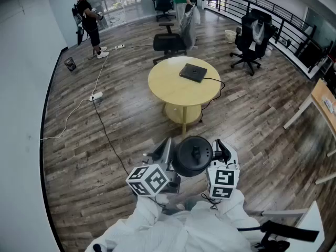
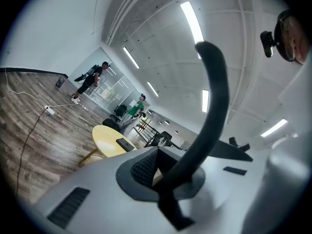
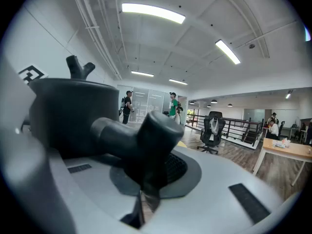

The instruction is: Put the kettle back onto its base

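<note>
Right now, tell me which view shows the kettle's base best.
The head view. There the base lies in full on the round yellow table and is seen from above. The left gripper view shows it only small and nearly edge-on, far off on that table. The right gripper view does not show it.

The kettle (image 1: 193, 155) looks like black plastic with a dull sheen, and its handle (image 3: 122, 135) is smooth and matt. The fingers (image 2: 145, 168) carry dark ribbed pads set in smooth, pale grey matt plastic. The base (image 1: 193, 72) is matt black. The counter (image 1: 168, 91) is smooth, pale yellow and satin. The floor (image 1: 105, 125) is grey-brown wood-grain planking, faintly glossy. The sleeves (image 1: 152, 230) are creased white cloth.
</note>
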`<state>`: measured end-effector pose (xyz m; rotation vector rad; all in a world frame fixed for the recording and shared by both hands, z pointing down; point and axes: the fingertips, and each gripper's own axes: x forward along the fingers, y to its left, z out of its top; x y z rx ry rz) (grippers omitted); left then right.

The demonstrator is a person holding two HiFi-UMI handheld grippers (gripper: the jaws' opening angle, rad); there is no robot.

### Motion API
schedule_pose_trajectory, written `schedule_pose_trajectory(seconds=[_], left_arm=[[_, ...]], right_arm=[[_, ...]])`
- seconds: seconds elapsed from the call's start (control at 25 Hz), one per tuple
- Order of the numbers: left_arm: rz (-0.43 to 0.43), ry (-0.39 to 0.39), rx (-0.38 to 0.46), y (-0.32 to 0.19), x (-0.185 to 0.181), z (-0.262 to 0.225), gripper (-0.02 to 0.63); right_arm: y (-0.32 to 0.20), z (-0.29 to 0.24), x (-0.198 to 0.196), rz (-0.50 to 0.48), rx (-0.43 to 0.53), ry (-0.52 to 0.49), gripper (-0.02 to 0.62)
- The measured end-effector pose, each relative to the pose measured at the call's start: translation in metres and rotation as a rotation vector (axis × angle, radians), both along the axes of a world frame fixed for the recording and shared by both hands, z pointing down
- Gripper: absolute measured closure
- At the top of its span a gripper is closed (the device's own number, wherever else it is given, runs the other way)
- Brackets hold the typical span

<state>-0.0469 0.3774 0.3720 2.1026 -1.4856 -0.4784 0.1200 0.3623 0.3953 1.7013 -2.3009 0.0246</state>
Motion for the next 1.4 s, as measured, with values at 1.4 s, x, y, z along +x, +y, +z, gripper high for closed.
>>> schedule_pose_trajectory(seconds=[1.4], left_arm=[[-0.017,0.015,-0.029,-0.191,-0.007,0.017,0.607]], right_arm=[[-0.199,0.012,-0.011,-0.041,-0.025,-0.002,0.566]])
